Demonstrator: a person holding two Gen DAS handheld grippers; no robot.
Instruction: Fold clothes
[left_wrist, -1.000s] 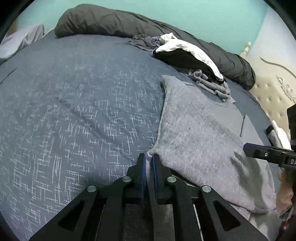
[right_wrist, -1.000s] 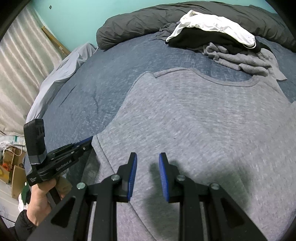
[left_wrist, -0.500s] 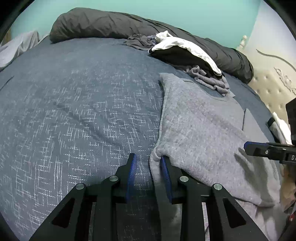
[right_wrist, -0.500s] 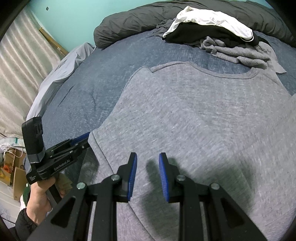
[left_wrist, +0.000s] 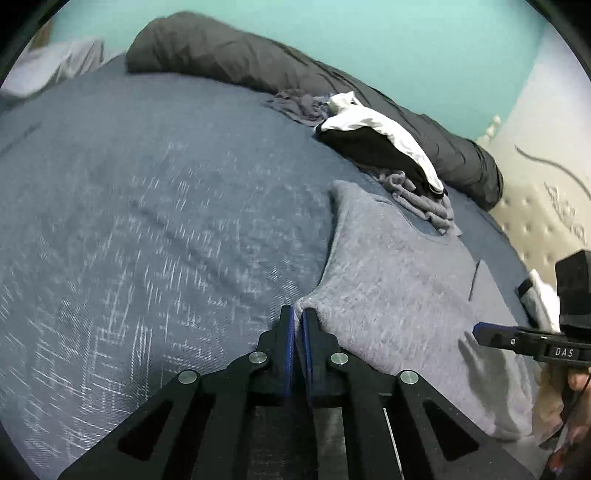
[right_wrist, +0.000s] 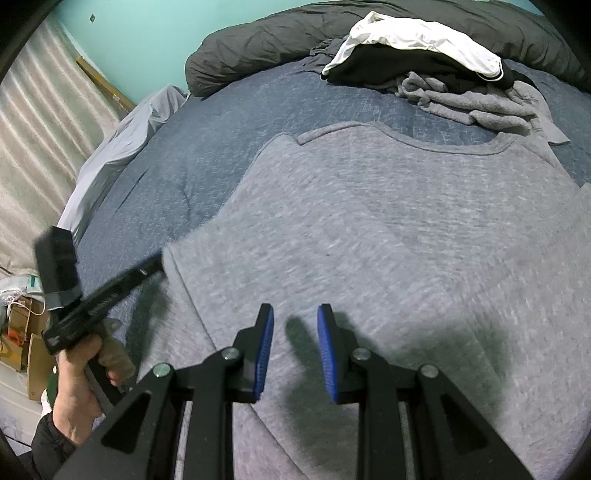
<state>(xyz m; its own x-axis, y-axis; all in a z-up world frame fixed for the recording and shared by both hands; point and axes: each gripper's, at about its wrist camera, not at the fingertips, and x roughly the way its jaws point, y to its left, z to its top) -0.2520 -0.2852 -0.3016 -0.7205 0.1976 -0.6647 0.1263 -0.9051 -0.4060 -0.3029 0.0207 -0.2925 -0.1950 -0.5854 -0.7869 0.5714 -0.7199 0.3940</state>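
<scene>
A grey sweater (right_wrist: 369, 236) lies spread flat on the bed (left_wrist: 147, 221), its neckline toward a heap of clothes (right_wrist: 424, 62) by the dark duvet (left_wrist: 229, 59). The left gripper (left_wrist: 298, 314) has just closed its fingers on the sweater's corner at the left edge, pinching the fabric. The right gripper (right_wrist: 295, 321) hovers over the sweater's lower middle, fingers parted and holding nothing.

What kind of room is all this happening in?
Most likely a bedroom. A wide bed with a blue-grey cover fills the view, a dark rolled duvet lies along its far edge, and a tufted headboard stands beside loose clothes.
</scene>
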